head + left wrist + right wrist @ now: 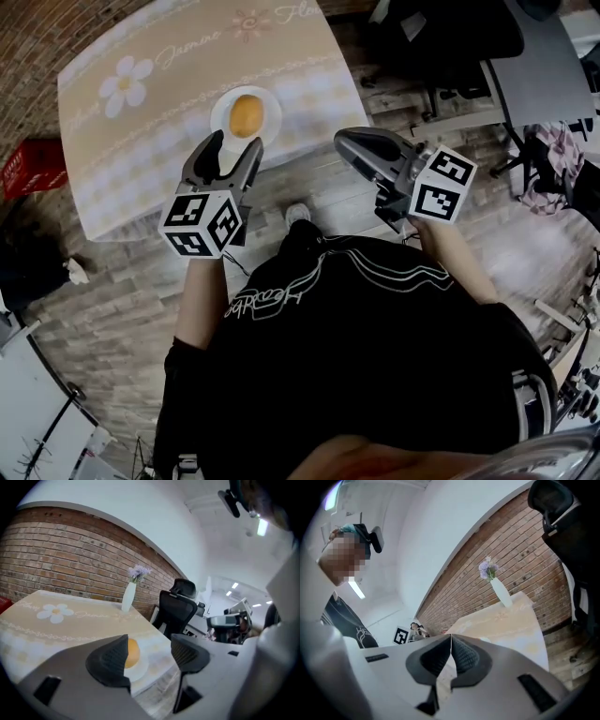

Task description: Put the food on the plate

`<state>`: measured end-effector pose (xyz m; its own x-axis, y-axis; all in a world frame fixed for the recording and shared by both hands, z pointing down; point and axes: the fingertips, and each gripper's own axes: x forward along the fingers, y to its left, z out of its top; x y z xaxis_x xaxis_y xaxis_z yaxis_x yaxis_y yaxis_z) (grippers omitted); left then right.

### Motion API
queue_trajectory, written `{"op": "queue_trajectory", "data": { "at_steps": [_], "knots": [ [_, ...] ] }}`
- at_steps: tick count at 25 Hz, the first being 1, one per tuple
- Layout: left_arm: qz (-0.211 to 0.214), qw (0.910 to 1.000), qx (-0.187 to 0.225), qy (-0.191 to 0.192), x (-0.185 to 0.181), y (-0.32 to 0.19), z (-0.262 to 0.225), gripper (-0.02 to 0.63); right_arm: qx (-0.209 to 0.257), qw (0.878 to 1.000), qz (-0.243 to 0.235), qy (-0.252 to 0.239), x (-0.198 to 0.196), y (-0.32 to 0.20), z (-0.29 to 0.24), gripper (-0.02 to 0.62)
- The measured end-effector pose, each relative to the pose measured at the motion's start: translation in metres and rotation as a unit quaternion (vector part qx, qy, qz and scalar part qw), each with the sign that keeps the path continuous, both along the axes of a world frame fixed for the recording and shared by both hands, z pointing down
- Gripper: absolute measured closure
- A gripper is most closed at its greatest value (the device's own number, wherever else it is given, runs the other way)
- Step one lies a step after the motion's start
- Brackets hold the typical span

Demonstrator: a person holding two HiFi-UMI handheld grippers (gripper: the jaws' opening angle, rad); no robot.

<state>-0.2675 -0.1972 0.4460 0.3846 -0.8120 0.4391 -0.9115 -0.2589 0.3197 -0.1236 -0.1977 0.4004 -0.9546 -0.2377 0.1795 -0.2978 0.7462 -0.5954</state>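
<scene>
A round orange-yellow piece of food (245,114) lies on a small white plate (270,105) near the front edge of the table. My left gripper (232,145) hovers just in front of the plate, open, with nothing between its pads. In the left gripper view the food (132,652) shows beyond the left jaw, resting on the plate (140,668), while the left gripper (150,656) stands wide. My right gripper (343,142) is off the table's right side over the floor, shut and empty. The right gripper (451,656) shows its pads pressed together.
The table (169,159) wears a beige flowered cloth. A white vase with purple flowers (128,596) stands at its far edge. A black office chair (176,606) sits beyond the table's right side. A red box (28,167) lies on the floor at left.
</scene>
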Motion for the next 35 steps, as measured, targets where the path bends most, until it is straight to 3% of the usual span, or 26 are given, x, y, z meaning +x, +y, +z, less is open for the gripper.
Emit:
{"op": "queue_trajectory", "data": {
  "at_steps": [3,7,11,19,28,35],
  "knots": [
    [-0.003,0.9992,0.022,0.032,0.012,0.017,-0.035,0.381,-0.007,0.999,-0.011,-0.037,0.0,0.009,-0.021,0.598],
    [0.003,0.9953,0.045,0.085,0.037,0.044,-0.077,0.463,0.017,0.998,-0.032,-0.058,0.006,0.029,-0.046,0.598],
    [0.005,0.9968,0.052,0.06,0.056,0.062,-0.095,0.488,0.058,0.996,-0.054,-0.049,0.013,0.046,-0.058,0.598],
    [0.042,0.9948,0.066,0.066,0.092,0.095,-0.125,0.575,0.093,0.991,-0.08,-0.061,0.02,0.075,-0.08,0.598],
    [0.056,0.9942,0.076,0.053,0.105,0.117,-0.136,0.595,0.106,0.988,-0.088,-0.069,0.025,0.092,-0.084,0.598],
    [0.058,0.9931,0.079,0.065,0.114,0.123,-0.141,0.595,0.106,0.988,-0.082,-0.075,0.034,0.1,-0.09,0.598]
  ]
}}
